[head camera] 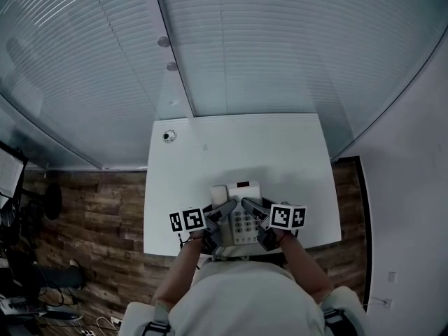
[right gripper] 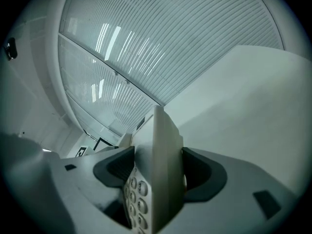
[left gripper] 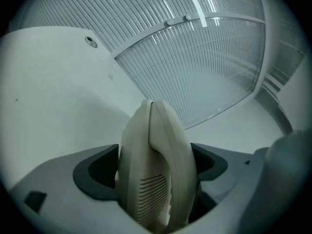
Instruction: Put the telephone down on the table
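Observation:
A cream desk telephone (head camera: 239,208) with a grey keypad is held between both grippers over the near part of the white table (head camera: 238,152). My left gripper (head camera: 222,211) is shut on its handset side; in the left gripper view the handset (left gripper: 157,165) fills the gap between the jaws. My right gripper (head camera: 253,208) is shut on the keypad side, where the phone's edge and buttons (right gripper: 155,174) sit between the jaws. I cannot tell whether the phone touches the tabletop.
A small round fitting (head camera: 168,136) sits at the table's back left corner. A glass wall with blinds (head camera: 266,47) rises behind the table. Wood floor (head camera: 91,208) lies left of it, with dark equipment (head camera: 28,257) there.

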`<state>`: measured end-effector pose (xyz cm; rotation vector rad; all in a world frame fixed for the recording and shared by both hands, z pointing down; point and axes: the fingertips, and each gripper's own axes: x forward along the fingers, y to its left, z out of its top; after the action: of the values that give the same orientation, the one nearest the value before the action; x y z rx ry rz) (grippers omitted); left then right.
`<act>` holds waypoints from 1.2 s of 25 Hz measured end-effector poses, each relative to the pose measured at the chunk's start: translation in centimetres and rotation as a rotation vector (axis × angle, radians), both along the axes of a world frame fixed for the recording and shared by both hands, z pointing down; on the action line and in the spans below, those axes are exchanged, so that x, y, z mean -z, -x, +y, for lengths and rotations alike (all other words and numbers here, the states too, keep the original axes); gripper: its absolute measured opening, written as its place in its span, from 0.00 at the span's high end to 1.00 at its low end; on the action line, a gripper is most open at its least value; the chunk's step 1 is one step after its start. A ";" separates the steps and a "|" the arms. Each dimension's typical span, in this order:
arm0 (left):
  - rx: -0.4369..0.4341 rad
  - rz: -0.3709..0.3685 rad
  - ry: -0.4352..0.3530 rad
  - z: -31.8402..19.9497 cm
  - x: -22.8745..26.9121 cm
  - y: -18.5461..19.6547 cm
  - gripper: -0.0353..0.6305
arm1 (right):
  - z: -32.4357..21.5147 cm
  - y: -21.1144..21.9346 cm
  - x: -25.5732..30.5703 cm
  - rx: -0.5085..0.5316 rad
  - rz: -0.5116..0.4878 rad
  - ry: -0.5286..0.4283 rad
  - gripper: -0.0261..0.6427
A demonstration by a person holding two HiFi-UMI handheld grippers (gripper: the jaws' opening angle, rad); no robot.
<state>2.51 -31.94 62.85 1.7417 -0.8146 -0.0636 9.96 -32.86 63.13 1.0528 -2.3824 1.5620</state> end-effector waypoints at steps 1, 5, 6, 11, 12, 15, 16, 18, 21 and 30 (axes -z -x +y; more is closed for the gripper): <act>-0.002 0.001 0.003 -0.3 -0.2 0.0 0.31 | -0.3 0.0 -0.2 -0.002 0.001 0.003 0.49; -0.006 0.003 0.013 -1.1 -0.9 0.1 0.31 | -1.1 0.1 -0.9 -0.004 0.005 0.013 0.49; -0.006 0.003 0.015 -1.3 -1.1 0.1 0.31 | -1.3 0.1 -1.1 -0.004 0.006 0.014 0.49; -0.009 0.003 0.029 -2.2 -2.0 0.0 0.31 | -2.2 0.0 -2.1 -0.006 0.011 0.023 0.49; -0.009 0.002 0.032 -2.3 -2.2 0.0 0.31 | -2.3 0.0 -2.3 -0.005 0.011 0.025 0.49; -0.010 -0.001 0.038 -2.6 -2.7 0.0 0.31 | -2.6 0.0 -2.7 -0.006 0.009 0.032 0.49; -0.010 -0.002 0.039 -2.7 -2.8 0.0 0.31 | -2.7 0.0 -2.8 -0.007 0.008 0.034 0.49; -0.012 -0.003 0.043 -2.9 -3.1 -0.1 0.31 | -2.8 -0.1 -3.1 -0.009 0.009 0.038 0.49; -0.015 -0.004 0.048 -3.1 -3.6 -0.2 0.31 | -3.0 -0.2 -3.6 -0.013 0.010 0.045 0.49; -0.024 -0.012 0.066 -3.5 -4.6 -0.4 0.31 | -3.2 -0.4 -4.8 -0.024 0.010 0.064 0.49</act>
<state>2.95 -35.42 67.46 1.6907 -0.7956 -0.0103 10.40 -36.07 67.88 1.0775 -2.3060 1.6251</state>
